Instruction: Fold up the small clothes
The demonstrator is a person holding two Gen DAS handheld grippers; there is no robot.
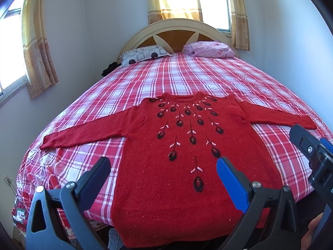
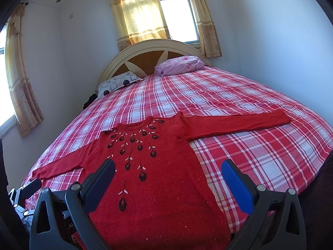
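The sweater [image 1: 183, 152] is bright red knit, flecked with pale specks, its front embroidered with dark oval buds on thin stems and pink leaves. The bed [image 1: 187, 77] wears a red, white and lilac plaid cover. One pillow [image 1: 143, 54] is white with grey shapes and black dots; the other pillow [image 1: 210, 49] is pink. The curtains [image 1: 37, 48] are beige-gold. The headboard [image 1: 177, 34] is cream and brown.
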